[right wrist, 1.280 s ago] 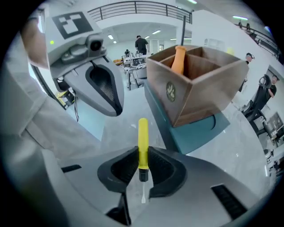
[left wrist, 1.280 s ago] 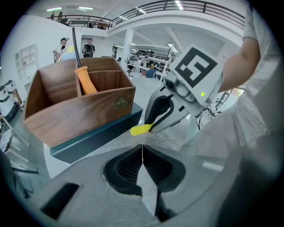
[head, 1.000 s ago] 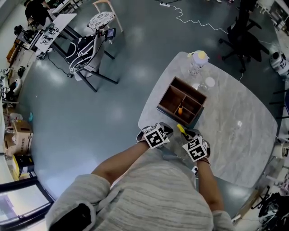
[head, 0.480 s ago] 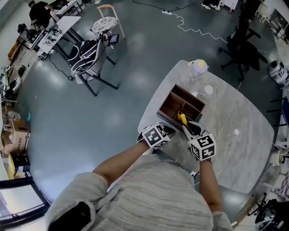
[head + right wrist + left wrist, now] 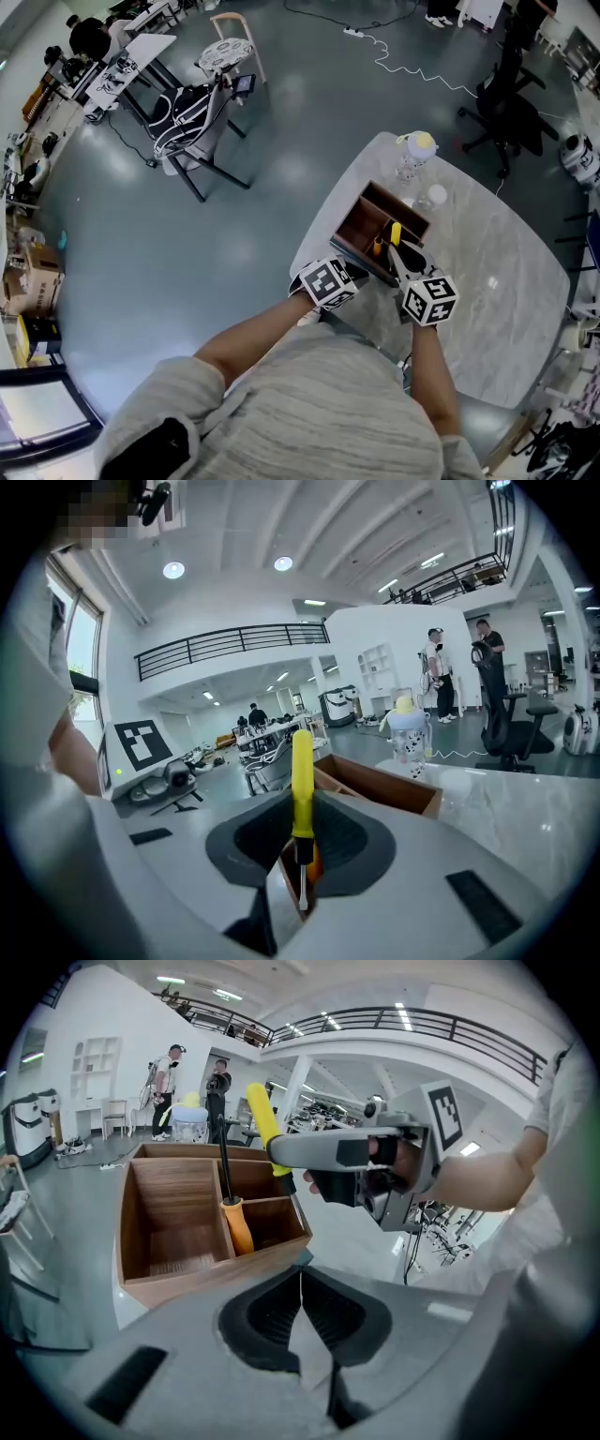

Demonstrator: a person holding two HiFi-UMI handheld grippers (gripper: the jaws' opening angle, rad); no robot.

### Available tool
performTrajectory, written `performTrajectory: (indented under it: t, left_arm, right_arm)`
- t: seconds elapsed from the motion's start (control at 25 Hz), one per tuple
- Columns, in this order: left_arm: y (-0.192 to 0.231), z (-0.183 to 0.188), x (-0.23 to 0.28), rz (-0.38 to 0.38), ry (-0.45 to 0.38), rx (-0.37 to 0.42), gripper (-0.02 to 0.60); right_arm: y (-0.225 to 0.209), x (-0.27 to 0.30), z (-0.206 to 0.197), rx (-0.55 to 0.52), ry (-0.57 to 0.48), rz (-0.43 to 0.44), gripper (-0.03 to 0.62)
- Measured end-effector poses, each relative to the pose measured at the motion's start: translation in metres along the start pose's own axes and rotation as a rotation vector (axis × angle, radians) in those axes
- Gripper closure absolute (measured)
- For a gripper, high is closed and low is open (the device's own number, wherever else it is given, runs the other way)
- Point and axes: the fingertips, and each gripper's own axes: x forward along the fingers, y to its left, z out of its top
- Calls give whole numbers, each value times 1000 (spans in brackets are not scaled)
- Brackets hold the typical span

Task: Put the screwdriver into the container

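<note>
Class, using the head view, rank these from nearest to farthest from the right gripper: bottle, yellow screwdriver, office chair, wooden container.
1. Yellow screwdriver, in the right gripper's jaws.
2. Wooden container, just beyond.
3. Bottle, behind the container.
4. Office chair, top right, farthest.

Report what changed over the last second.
The right gripper carried the yellow screwdriver from the table's near edge to above the container, turning it handle-up. Its grip on it stayed shut. The left gripper stayed shut and empty by the container's near side, and the orange screwdriver stayed in its compartment.
</note>
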Motion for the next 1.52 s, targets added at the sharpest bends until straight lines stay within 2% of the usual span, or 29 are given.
performTrajectory:
  t: [0.32,0.88,1.2,1.52]
  left_arm:
    - [-1,0,-1,-15,3,-11,565]
    - [-3,12,-3,-25,-28,-38,565]
    - [-5,11,-3,-25,-29,-40,565]
    - [-3,11,-4,-28,-26,-45,565]
  right_arm:
    - [-9,5,-6,-30,-51,-69,530]
    - [-15,4,-37,-25,26,-93,530]
    - [-21,0,-20,57,-60,-90,530]
    - [-14,4,-42,8,23,-88,530]
